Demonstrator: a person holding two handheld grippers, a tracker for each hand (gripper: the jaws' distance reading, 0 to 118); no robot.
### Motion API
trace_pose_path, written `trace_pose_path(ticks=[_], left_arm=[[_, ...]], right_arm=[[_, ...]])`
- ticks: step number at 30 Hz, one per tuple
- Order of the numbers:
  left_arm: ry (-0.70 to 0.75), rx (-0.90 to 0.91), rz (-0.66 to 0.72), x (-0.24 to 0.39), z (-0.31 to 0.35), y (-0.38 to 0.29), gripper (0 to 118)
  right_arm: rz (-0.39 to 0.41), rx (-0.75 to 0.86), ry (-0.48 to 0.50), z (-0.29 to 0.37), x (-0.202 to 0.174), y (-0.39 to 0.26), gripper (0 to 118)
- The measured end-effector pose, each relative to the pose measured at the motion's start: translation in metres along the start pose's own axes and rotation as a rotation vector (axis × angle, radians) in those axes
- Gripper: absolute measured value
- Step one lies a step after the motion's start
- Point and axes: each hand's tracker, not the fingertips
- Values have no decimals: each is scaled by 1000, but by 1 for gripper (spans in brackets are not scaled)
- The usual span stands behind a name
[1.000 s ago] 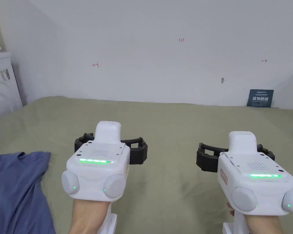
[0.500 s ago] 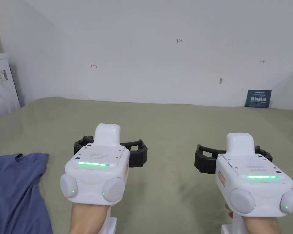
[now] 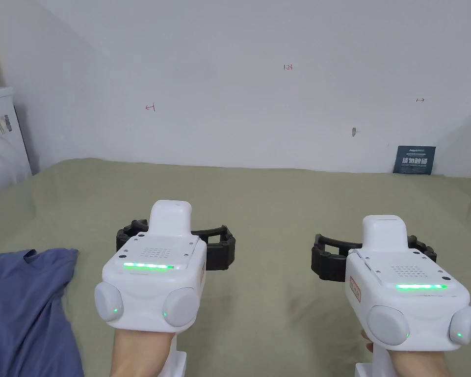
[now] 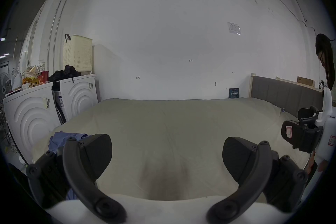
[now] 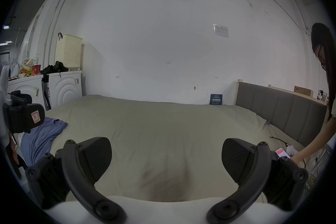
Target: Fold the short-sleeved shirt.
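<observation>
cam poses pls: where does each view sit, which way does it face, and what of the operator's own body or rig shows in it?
Head view: above and behind both grippers, facing the wall across the bed; shows left gripper, right gripper and both wrists.
Left gripper view: low over the bed, facing the wall; own open jaws frame it, right gripper at the right edge.
Right gripper view: same heading; own open jaws, left gripper at the left edge, another person at right.
Shared: all three see the blue shirt at left.
</observation>
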Motion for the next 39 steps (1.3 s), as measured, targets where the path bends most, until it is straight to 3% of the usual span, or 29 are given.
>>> trace_pose_path(ticks=[39], left_arm=[[-4,-6,4,0,0,-2,118]], right_arm=[[4,-7,-2,-1,-1,-3,118]])
